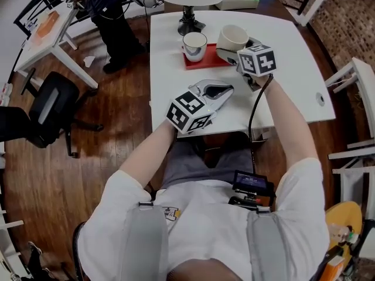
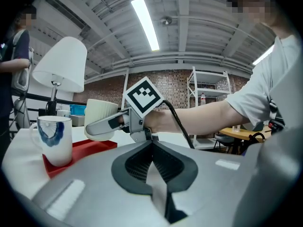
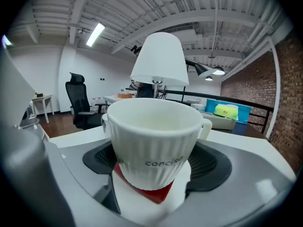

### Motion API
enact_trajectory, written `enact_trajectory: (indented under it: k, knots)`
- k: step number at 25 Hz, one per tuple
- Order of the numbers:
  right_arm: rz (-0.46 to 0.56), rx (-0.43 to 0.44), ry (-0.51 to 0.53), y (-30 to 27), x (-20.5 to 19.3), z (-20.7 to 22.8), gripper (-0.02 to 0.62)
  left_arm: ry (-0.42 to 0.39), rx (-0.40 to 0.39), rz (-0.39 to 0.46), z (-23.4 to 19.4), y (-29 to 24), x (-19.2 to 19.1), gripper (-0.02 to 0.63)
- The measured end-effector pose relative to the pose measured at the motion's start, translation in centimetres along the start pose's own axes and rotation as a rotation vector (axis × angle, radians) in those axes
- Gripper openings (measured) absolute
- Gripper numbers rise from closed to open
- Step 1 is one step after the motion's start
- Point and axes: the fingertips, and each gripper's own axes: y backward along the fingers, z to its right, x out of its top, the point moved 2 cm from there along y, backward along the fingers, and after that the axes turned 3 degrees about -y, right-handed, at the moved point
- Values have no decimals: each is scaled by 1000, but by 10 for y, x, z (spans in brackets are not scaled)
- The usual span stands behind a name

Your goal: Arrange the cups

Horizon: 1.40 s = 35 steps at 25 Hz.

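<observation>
A red tray [image 1: 206,58] lies on the white table [image 1: 293,69]. On the half of the tray at the person's left a white cup with a blue mark [image 1: 194,42] stands upright, handle to the outside. Just beyond the tray's far edge stands the lamp [image 1: 188,4], its dark base close to that cup. Well away from the tray, off the table on the wooden floor [image 1: 111,157], are a black office chair [image 1: 50,107] and a standing person [image 1: 114,16]. At the tray's right end the ribbed cream cup [image 1: 233,38] sits upright between the jaws of the right gripper [image 1: 231,48], which stand wide and press on its sides. In the right gripper view a corner of the tray shows under the cup's base, and from the left gripper view the cup looks slightly clear of the tray. The blue-marked cup and the lamp base are the nearest things to it. The left gripper [image 1: 220,91] lies low over the table on the tray's near side, apart from it, tips toward it, its jaws pressed fully together with nothing between them
</observation>
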Motion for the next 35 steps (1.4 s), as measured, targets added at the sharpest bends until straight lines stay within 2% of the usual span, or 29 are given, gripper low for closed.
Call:
enact_trajectory:
  k: [15,20,35]
  knots:
    - [-108,13,-31,-38,-29,5,448,1,10,-1,0,1,0,0]
    - [-108,3,28,-38,-30,-2,449,0,12,0,-1,2,-1,0]
    - [-81,3,24,-40,-29,-2,453,2,19,3,-3,3,0,0]
